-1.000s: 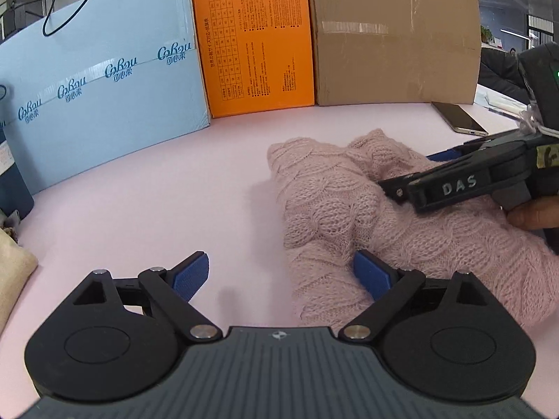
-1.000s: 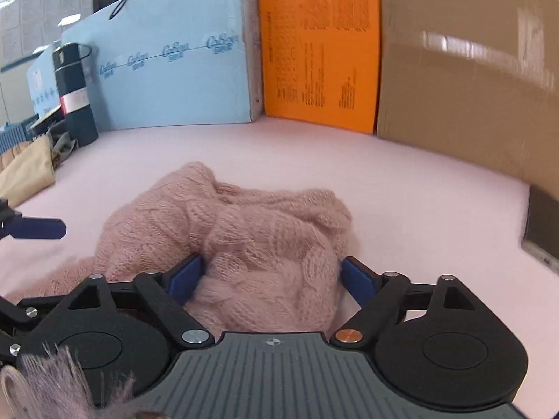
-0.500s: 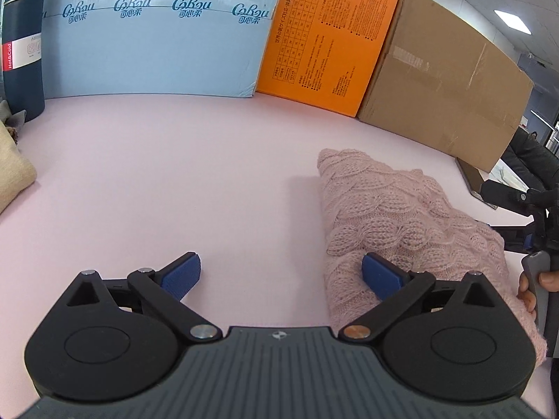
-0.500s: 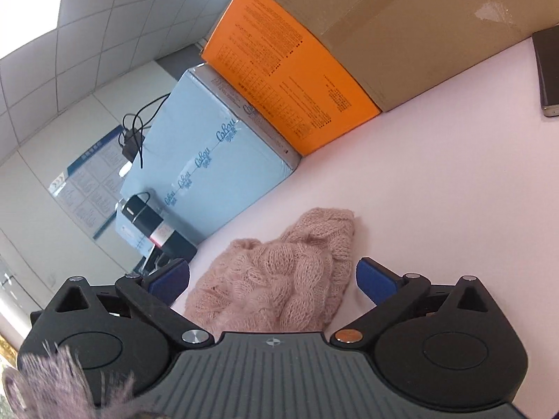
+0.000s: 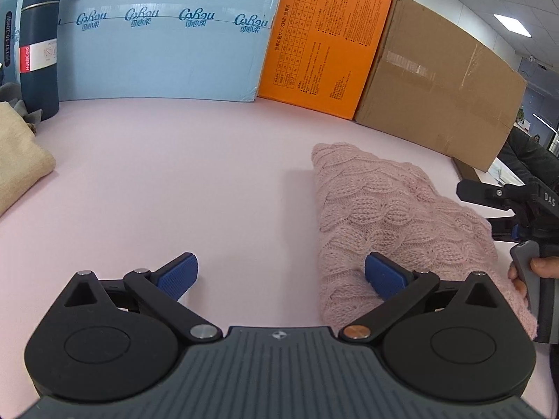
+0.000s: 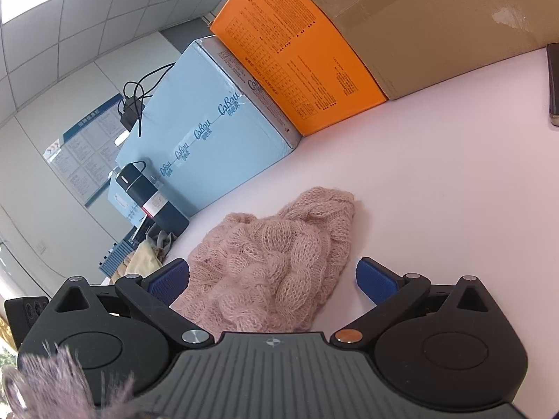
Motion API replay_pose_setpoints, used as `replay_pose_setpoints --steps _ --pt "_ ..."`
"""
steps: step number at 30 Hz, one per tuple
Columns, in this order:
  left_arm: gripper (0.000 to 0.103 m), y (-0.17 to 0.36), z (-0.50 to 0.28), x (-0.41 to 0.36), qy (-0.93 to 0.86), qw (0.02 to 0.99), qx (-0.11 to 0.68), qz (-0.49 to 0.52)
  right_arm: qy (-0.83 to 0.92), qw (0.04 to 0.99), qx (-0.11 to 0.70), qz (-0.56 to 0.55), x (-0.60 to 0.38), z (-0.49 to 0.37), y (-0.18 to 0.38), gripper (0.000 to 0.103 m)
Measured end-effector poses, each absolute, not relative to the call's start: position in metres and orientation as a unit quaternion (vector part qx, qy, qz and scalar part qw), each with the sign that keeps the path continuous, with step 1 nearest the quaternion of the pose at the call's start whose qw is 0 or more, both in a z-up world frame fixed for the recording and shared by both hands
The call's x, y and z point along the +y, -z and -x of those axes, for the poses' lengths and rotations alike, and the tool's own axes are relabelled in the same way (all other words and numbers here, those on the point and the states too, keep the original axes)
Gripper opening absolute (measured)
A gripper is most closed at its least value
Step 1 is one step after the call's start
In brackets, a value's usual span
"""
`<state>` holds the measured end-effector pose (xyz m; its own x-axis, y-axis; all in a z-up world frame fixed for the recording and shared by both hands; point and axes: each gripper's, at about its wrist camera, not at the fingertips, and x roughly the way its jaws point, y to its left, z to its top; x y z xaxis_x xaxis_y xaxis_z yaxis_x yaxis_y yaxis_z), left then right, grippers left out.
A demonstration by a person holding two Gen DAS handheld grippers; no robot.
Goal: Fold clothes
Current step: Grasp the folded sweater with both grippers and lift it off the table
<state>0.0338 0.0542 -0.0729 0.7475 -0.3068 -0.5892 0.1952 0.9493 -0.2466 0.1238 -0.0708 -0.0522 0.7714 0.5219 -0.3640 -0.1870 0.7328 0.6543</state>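
A folded pink cable-knit sweater [image 5: 391, 209] lies on the pink table [image 5: 174, 174], right of centre in the left wrist view. My left gripper [image 5: 281, 276] is open and empty, its right pad over the sweater's near edge. The sweater also shows in the right wrist view [image 6: 279, 262], just beyond my right gripper [image 6: 272, 281], which is open, empty and tilted above it. The right gripper also shows at the right edge of the left wrist view [image 5: 503, 209], beside the sweater.
A blue box [image 5: 157, 42], an orange box [image 5: 321, 52] and a brown carton [image 5: 443, 87] line the back. A dark flask [image 5: 38, 45] and a beige garment [image 5: 17, 160] sit at the left. A phone [image 6: 553, 83] lies at the right.
Both grippers have pulled back off the sweater and lifted. The right gripper tilted upward and moved off to the sweater's right side. The sweater lies still, folded.
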Motion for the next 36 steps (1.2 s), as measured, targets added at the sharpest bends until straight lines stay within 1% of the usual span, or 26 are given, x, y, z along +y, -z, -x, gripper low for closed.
replay_pose_setpoints --steps 8,14,15,16,17,18,19,20,21,24,27,32,36 --pt "0.103 0.075 -0.039 0.047 0.187 0.916 0.343 0.095 -0.211 0.886 0.294 -0.29 -0.066 -0.141 0.053 0.103" --pt "0.102 0.075 -0.036 0.037 0.201 0.915 0.342 0.068 -0.252 0.878 0.31 -0.263 -0.061 -0.165 0.053 0.102" --pt "0.089 0.075 -0.035 0.035 0.207 0.916 0.337 0.065 -0.251 0.88 0.314 -0.255 -0.058 -0.166 0.052 0.098" --pt "0.077 0.075 -0.033 0.033 0.216 0.915 0.335 0.063 -0.245 0.882 0.32 -0.244 -0.053 -0.167 0.052 0.059" --pt "0.052 0.075 -0.031 0.032 0.226 0.914 0.332 0.061 -0.241 0.885 0.323 -0.234 -0.05 -0.166 0.052 0.022" --pt "0.037 0.074 -0.03 0.029 0.235 0.911 0.332 0.06 -0.239 0.887 0.323 -0.227 -0.047 -0.166 0.051 0.022" --pt "0.035 0.073 -0.027 0.027 0.237 0.913 0.327 0.055 -0.237 0.89 0.322 -0.22 -0.044 -0.165 0.049 0.022" --pt "0.028 0.07 -0.024 0.025 0.231 0.918 0.319 0.044 -0.237 0.892 0.319 -0.215 -0.042 -0.163 0.047 0.022" --pt "0.025 0.068 -0.022 0.025 0.231 0.919 0.316 0.043 -0.238 0.893 0.311 -0.222 -0.04 -0.161 0.044 0.022" --pt "0.023 0.057 -0.019 0.042 0.235 0.917 0.313 0.082 -0.256 0.884 0.289 -0.263 -0.034 -0.16 0.031 0.022" --pt "0.023 0.041 -0.011 0.07 0.218 0.925 0.291 0.11 -0.28 0.875 0.27 -0.289 -0.017 -0.162 0.012 0.022" --pt "0.023 -0.002 0.015 0.15 0.161 0.947 0.237 0.146 -0.343 0.848 0.241 -0.323 0.041 -0.187 -0.029 0.022" --pt "0.023 -0.039 0.041 0.229 0.08 0.964 0.195 0.163 -0.402 0.816 0.244 -0.337 0.12 -0.226 -0.049 0.022"
